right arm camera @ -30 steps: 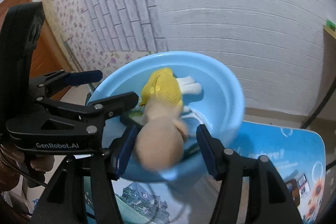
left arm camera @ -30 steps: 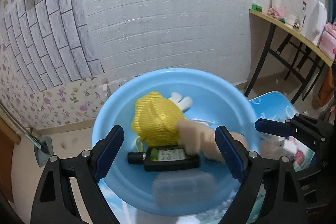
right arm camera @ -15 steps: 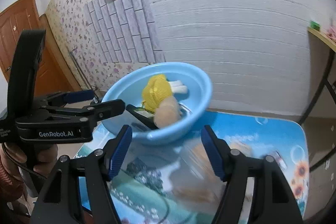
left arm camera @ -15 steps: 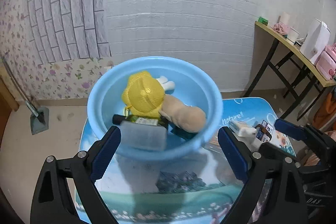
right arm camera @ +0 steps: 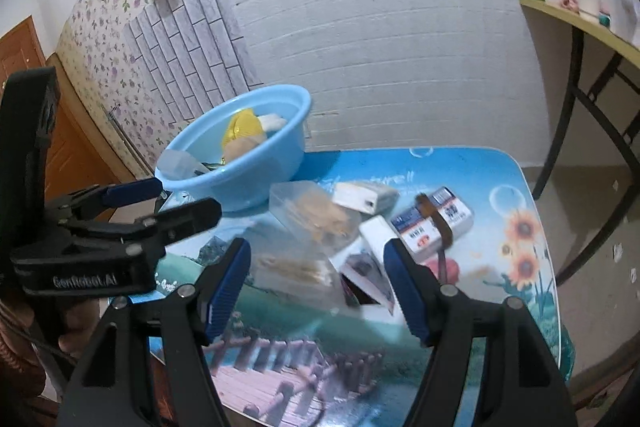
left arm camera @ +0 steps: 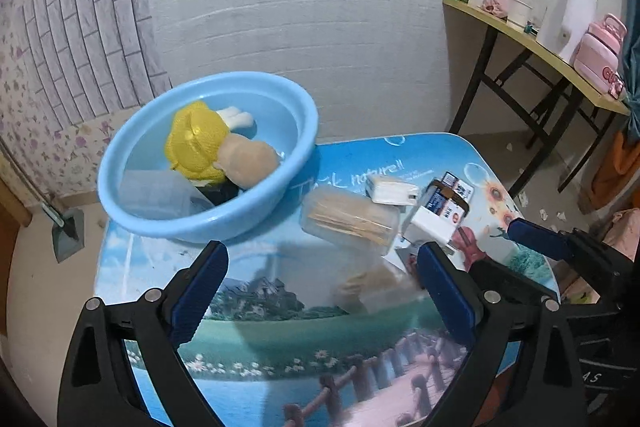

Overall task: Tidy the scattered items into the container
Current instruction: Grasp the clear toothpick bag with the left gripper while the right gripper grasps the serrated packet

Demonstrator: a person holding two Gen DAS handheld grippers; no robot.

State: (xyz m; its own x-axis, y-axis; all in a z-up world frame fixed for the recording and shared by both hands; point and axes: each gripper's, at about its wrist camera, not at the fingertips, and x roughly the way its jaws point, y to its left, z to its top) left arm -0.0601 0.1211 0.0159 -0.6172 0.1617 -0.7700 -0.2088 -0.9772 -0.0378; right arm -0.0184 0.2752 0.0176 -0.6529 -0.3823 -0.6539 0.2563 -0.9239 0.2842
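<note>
1. we see the blue basin at the far left corner of the surface, which has a printed landscape cover.
2. in the basin: a yellow mesh item, a tan plush toy touching it, a frosted plastic box against the near wall, and a dark item under the plush, mostly hidden.
3. still on the surface, right of the basin: a clear box of wooden sticks, a second clear box of sticks nearer to us and blurred, a white box, and a card pack with blue print. they lie close together, some touching.
4. left gripper: jaws wide and opening, nothing pressed between the pads; it hovers over the surface.
5. right gripper: jaws partly open, nothing gripped; the blurred stick box appears between the pads, below them.
6. in the right wrist view a person's hand holds the left gripper's handle.
</note>
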